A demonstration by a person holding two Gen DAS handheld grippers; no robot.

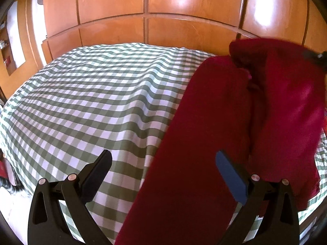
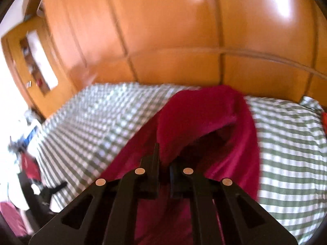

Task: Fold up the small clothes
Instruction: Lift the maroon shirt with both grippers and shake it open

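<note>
Big picture first: the bed (image 1: 85, 106), spread with a green-and-white check cover, fills my view, and behind it runs a wall of glossy wooden wardrobe doors (image 1: 143, 10). On the bed's right half lies the red garment (image 1: 200, 126), a long dark-red piece running from the near edge toward the far side, with a thicker bunched part beside it.

My right tongs (image 2: 163, 163) are clenched on a fold of that garment, and the cloth rises off the bed in a tented loop right ahead of the fingertips. My left tongs (image 1: 163, 161) hang released, spread wide over the near end of the garment, one finger over the check cover, the blue-padded one over the red cloth, gripping nothing.

Risks from here: I reckon the pinch is thin, so a quick pull could let the cloth slip out and flop back in a heap. And with my left side not pinning anything, the whole piece could drag across the cover instead of folding, rucking up the already rippled cover beneath.

Around me: clutter at the far left beside the bed (image 2: 30, 163), too blurred to name. Nothing stands in the way on the bed's open left half.
</note>
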